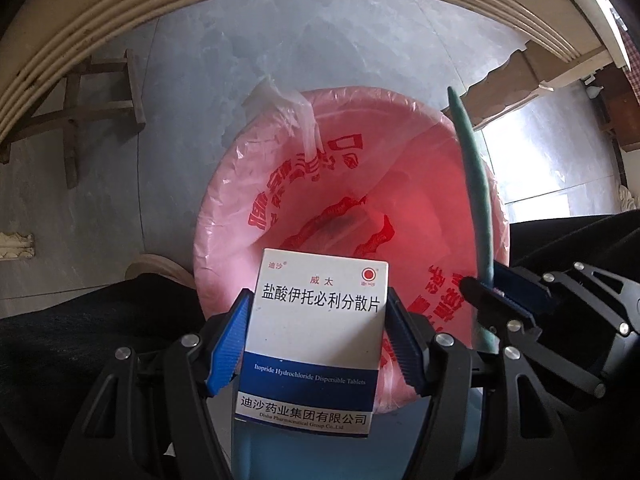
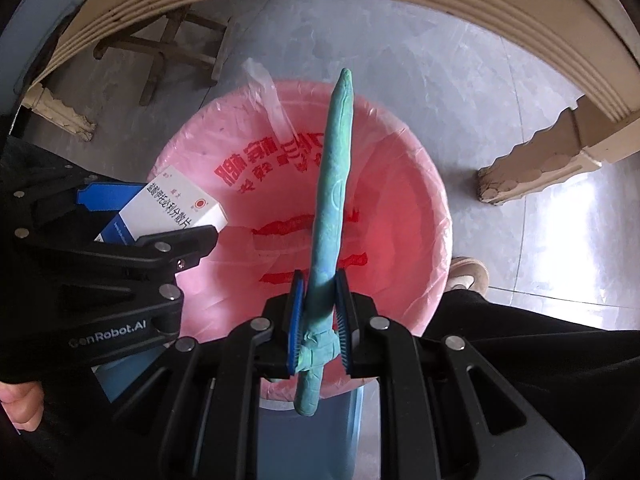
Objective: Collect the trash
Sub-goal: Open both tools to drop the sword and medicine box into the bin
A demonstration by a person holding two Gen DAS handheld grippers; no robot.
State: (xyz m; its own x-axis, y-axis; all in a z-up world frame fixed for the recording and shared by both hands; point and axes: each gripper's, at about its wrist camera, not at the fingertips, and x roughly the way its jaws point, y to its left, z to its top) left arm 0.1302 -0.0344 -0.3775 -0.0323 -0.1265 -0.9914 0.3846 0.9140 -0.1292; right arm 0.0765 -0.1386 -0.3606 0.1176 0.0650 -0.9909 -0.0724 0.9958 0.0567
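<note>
A bin lined with a pink plastic bag (image 1: 240, 208) (image 2: 400, 216) stands on the floor right under both grippers. My left gripper (image 1: 316, 312) is shut on a white and blue medicine box (image 1: 316, 320), held upright over the bin's near rim. The same box (image 2: 180, 208) shows at the left in the right wrist view. My right gripper (image 2: 319, 304) is shut on a long green rolled strip (image 2: 334, 184) that sticks out over the middle of the bag. That strip (image 1: 472, 152) and the right gripper (image 1: 496, 296) show at the right in the left wrist view.
A cream table edge (image 1: 200, 4) arcs overhead, with a carved table leg (image 2: 532, 168) at the right. A wooden stool (image 1: 100, 104) stands on the grey tiled floor (image 1: 320, 56) beyond the bin. A person's shoe (image 2: 468, 276), dark trousers and a hand (image 2: 22, 404) are close by.
</note>
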